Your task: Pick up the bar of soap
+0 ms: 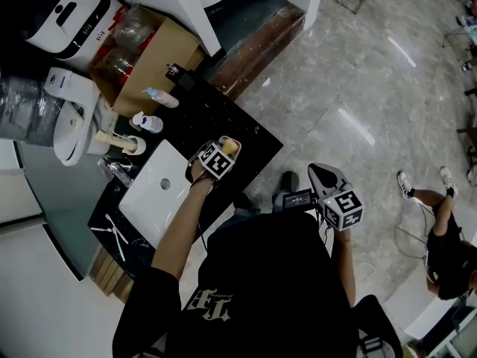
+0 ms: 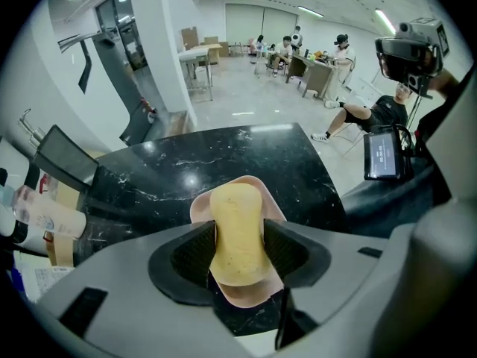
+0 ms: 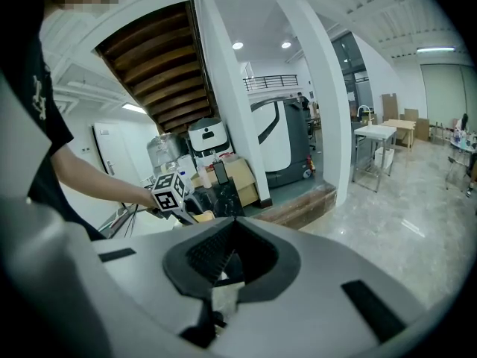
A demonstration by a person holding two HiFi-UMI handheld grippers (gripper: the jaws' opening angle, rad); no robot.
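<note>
On black marble worktop (image 2: 223,155), left claw (image 2: 238,246) gaping around soap (image 2: 237,213) in pink dish (image 2: 246,295), right claw (image 3: 227,263) hanging closed above glossy floor (image 1: 358,88).

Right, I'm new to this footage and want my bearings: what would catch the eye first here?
The yellow bar of soap in its pink dish on the black marble counter, with the jaws of the left gripper standing either side of it. Next, in the head view, the white sink set into that counter, left of the soap.
</note>
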